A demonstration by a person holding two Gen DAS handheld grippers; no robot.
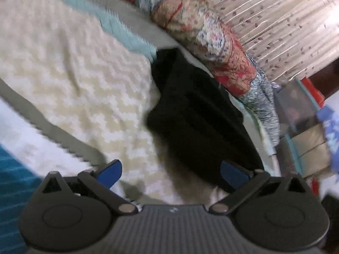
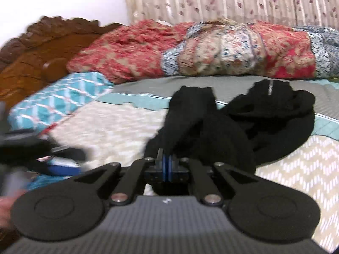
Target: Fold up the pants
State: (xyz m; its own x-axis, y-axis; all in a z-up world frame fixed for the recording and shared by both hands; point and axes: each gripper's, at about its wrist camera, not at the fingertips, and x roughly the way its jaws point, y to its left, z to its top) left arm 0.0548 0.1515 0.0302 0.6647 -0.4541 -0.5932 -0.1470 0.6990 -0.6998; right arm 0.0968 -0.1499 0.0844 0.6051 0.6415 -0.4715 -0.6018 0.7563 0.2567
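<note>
Both views are evenly lit by soft indoor light, with only faint shadows. Motion blur smears both, worst along the left edge of the right wrist view. Glare washes out the curtain (image 1: 281,21) at its far right. The black pants (image 2: 243,124) show almost no detail. Fisheye distortion bends the edges, and the corners go dark.

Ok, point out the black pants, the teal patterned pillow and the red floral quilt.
black pants (image 2: 275,127): right wrist view, bunched middle.
teal patterned pillow (image 2: 59,101): right wrist view, top face.
red floral quilt (image 2: 131,57): right wrist view, left red patch.

Left tongs (image 2: 61,165) motion-blurred, cut off at frame edge.
</note>
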